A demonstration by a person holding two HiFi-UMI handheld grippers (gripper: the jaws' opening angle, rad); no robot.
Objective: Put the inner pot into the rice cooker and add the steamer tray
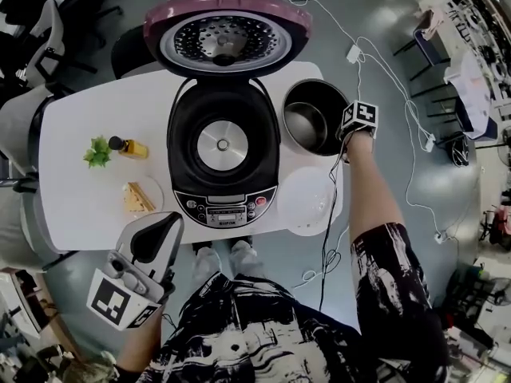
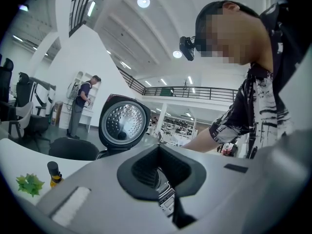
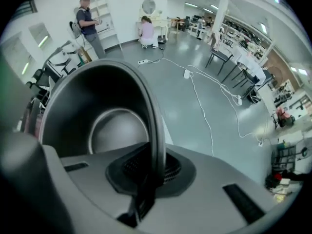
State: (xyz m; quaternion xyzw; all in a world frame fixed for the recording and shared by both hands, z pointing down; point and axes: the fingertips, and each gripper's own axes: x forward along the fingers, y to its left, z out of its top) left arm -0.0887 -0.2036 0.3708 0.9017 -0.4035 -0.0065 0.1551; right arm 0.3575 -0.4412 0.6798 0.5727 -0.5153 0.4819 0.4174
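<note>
The rice cooker (image 1: 222, 146) stands open in the middle of the white table (image 1: 88, 110), its cavity empty and its lid (image 1: 227, 34) tipped back. The dark inner pot (image 1: 307, 122) sits on the table just right of it. My right gripper (image 1: 345, 136) points down at the pot's right rim and is shut on it; in the right gripper view the rim (image 3: 157, 130) runs between the pads of the right gripper (image 3: 155, 167). A white steamer tray (image 1: 305, 200) lies in front of the pot. My left gripper (image 1: 160, 231) hangs shut and empty off the table's front left, aimed at the cooker (image 2: 124, 123).
On the left half of the table are a small green plant (image 1: 98, 152), a yellow bottle (image 1: 129, 147) and a plate with food (image 1: 142, 198). Cables (image 1: 383, 62) trail over the floor at the right. Chairs (image 1: 24, 126) stand by the table's left side.
</note>
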